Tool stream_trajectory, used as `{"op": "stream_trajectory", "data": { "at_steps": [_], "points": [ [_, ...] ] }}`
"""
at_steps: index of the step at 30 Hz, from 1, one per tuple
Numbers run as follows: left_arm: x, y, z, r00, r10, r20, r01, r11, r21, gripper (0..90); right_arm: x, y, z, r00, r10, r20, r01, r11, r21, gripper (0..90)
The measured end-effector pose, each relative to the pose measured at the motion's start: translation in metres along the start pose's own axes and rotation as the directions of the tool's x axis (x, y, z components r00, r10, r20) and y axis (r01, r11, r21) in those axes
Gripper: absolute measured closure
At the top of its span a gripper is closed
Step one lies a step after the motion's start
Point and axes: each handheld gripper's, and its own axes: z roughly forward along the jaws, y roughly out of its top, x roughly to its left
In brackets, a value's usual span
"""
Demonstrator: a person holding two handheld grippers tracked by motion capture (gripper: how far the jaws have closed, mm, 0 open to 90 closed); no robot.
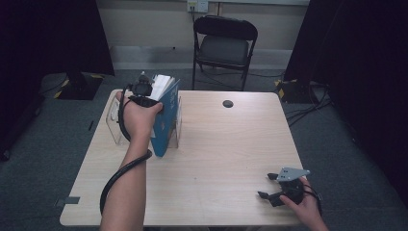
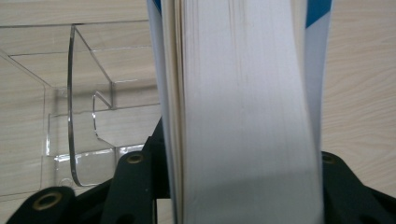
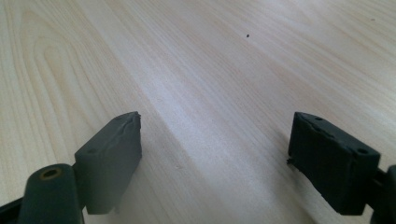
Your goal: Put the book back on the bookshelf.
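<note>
Grey carpet surrounds a pale wooden worktop point(image 1: 216, 159), with a black folding chair point(image 1: 224, 45) standing beyond its far edge and dark curtains on both sides of the room. A small dark round cap point(image 1: 228, 103) sits in the worktop near the far edge.

At the far left corner stands a clear plastic book stand point(image 1: 115, 126). A thick book point(image 1: 166, 118) with a blue cover and white pages stands on edge in it, leaning a little to the right. The left gripper point(image 1: 144, 96) is above the book's top edge, its cable looping back along the forearm. In the left gripper view the book's page block point(image 2: 243, 112) sits between the two black jaws, which flank it on either side. Whether the pads press on the covers cannot be told, as the contact is hidden behind the book. The clear dividers of the stand point(image 2: 74, 140) show to the left of the pages.

The right gripper point(image 1: 273, 186) rests low at the near right corner of the worktop, well apart from the book. In the right gripper view its jaws stand wide apart over bare wood point(image 3: 210, 93), released, with nothing between them.
</note>
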Motion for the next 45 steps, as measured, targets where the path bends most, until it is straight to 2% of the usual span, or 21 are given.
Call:
{"op": "stream_trajectory", "data": {
  "at_steps": [5, 16, 24, 29, 33, 37, 45],
  "points": [
    [0.003, -0.008, -0.005, 0.9997, 0.008, 0.023, -0.008, 0.9999, -0.013, 49.5, 0.000, 0.000, 0.000, 1.0000, 0.001, 0.000, -0.001, 1.0000, 0.000, 16.8],
    [0.007, -0.020, -0.017, 0.9980, 0.035, 0.052, -0.032, 0.9984, -0.046, 48.1, 0.000, 0.000, 0.000, 1.0000, 0.001, 0.000, -0.001, 1.0000, 0.000, 16.8],
    [0.007, -0.029, -0.025, 0.9946, 0.058, 0.086, -0.052, 0.9962, -0.070, 47.8, 0.000, 0.000, 0.000, 1.0000, 0.000, 0.000, 0.000, 1.0000, 0.000, 16.9],
    [0.010, -0.036, -0.028, 0.9913, 0.072, 0.110, -0.065, 0.9959, -0.064, 42.7, 0.000, 0.000, 0.000, 1.0000, 0.000, 0.002, 0.000, 1.0000, -0.002, 16.9],
    [0.012, -0.041, -0.032, 0.9891, 0.088, 0.118, -0.078, 0.9936, -0.081, 42.3, 0.000, 0.000, 0.000, 1.0000, 0.000, 0.002, 0.000, 1.0000, -0.001, 16.8],
    [0.014, -0.047, -0.033, 0.9824, 0.109, 0.152, -0.099, 0.9925, -0.073, 39.6, 0.000, 0.000, 0.000, 1.0000, 0.000, 0.002, 0.000, 1.0000, -0.002, 16.9],
    [0.015, -0.056, -0.035, 0.9771, 0.113, 0.181, -0.096, 0.9907, -0.096, 34.8, 0.000, 0.000, 0.000, 1.0000, 0.000, 0.002, 0.000, 1.0000, -0.002, 16.9]
  ]
}}
